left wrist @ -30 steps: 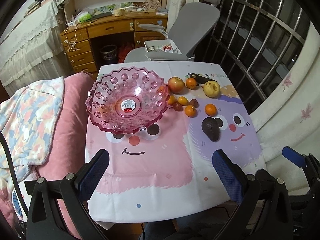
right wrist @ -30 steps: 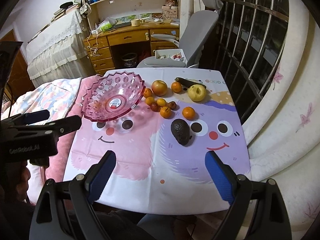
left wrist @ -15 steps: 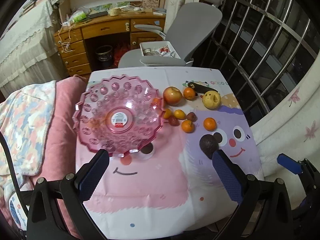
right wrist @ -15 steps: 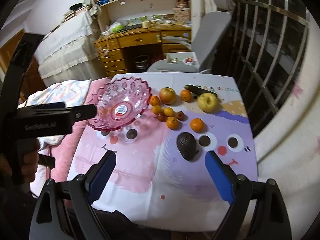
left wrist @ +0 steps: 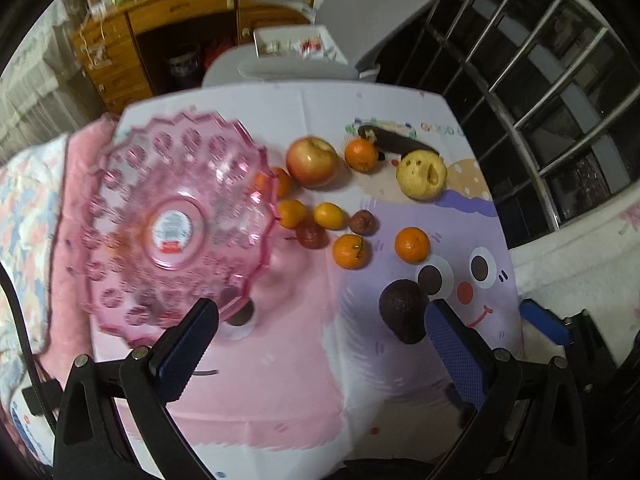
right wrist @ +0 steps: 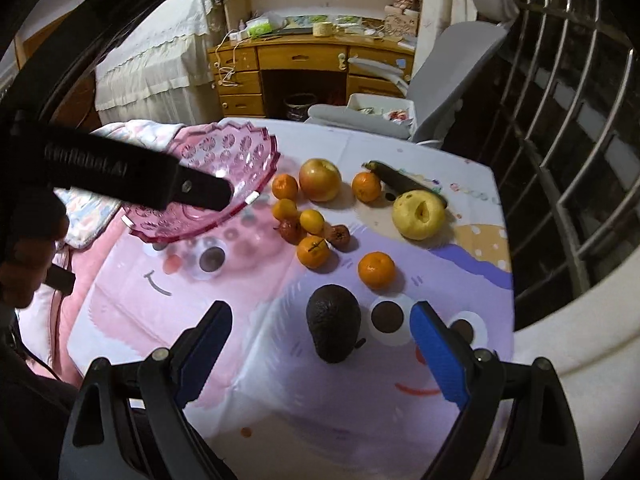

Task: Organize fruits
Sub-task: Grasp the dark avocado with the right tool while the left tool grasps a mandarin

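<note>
Right gripper (right wrist: 320, 344): jaws released, spread wide, nothing grasped. The avocado (right wrist: 334, 322) lies on the surface (right wrist: 280, 400) in the gap between the two jaws, slightly ahead of the pads and nearer the right one. It touches neither pad.

Left gripper (left wrist: 320, 340): jaws released, spread wide, nothing grasped. In the left wrist view the avocado (left wrist: 404, 310) lies just beside the inner face of the right jaw. The pink bowl (left wrist: 168, 228) stands ahead of the left jaw, and that jaw's tip overlaps the bowl's near rim in the picture. Contact cannot be told.

The remaining fruit lies ahead of both jaw pairs, well clear of the pads, between the bowl and the window bars.

Count on the surface:
- Avocado: one.
- Apple (right wrist: 320, 179), red-yellow: one.
- Yellow fruit (right wrist: 418, 214) with a hollow in its side: one.
- Dark long fruit (right wrist: 394, 178) behind the yellow one: one.
- Orange citrus: six, including one (right wrist: 376, 270) nearest the avocado and one (right wrist: 313, 251) beside it.
- Small dark red fruit: two, one (right wrist: 289, 229) left and one (right wrist: 340, 236) right.
- Bowl: one, with no fruit in it.

The left gripper's body (right wrist: 132, 172) crosses in front of the bowl in the right wrist view.
</note>
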{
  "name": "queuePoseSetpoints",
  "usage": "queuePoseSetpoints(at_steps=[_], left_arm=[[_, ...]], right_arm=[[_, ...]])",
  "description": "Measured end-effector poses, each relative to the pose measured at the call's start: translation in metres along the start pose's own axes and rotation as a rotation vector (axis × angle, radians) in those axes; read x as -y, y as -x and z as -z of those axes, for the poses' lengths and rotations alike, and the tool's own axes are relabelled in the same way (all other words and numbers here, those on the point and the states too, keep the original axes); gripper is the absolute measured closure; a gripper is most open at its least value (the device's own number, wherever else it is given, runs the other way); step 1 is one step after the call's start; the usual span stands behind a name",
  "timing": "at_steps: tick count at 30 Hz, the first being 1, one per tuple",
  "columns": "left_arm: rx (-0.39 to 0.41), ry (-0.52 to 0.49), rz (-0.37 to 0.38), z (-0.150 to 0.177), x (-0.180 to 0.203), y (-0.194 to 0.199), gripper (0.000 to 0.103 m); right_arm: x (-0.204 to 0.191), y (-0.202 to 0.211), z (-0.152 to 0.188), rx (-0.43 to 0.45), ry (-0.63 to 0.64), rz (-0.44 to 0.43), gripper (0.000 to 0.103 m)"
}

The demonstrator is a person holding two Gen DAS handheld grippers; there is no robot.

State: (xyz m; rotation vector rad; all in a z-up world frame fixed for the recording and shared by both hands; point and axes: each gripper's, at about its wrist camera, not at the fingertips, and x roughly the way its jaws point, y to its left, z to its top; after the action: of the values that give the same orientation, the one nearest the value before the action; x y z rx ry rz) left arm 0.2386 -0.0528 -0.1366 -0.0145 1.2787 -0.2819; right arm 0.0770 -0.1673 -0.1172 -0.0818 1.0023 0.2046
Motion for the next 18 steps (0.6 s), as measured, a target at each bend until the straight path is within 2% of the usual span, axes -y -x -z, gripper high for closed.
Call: queuePoseSetpoints(at_steps=[6,13,18], left_arm=[[-0.098,0.053,0.010,-0.011,0.008,-0.053,0.001],[-0.184,0.072,0.001,-0.023,0.016,-0.105,0.005],[-0.220,0.070,-0.018,-0.029,0.025,-0.134,0.007]], right_arm=[[0.005,-0.041,0.017,0.009,0.097,0.013,0.012],[0.014,-0.078,0.027,-0.032,0.043,-0.022,0.012],[0.012,-0.096,0.034,-0.055,0.034,-0.046,0.023]])
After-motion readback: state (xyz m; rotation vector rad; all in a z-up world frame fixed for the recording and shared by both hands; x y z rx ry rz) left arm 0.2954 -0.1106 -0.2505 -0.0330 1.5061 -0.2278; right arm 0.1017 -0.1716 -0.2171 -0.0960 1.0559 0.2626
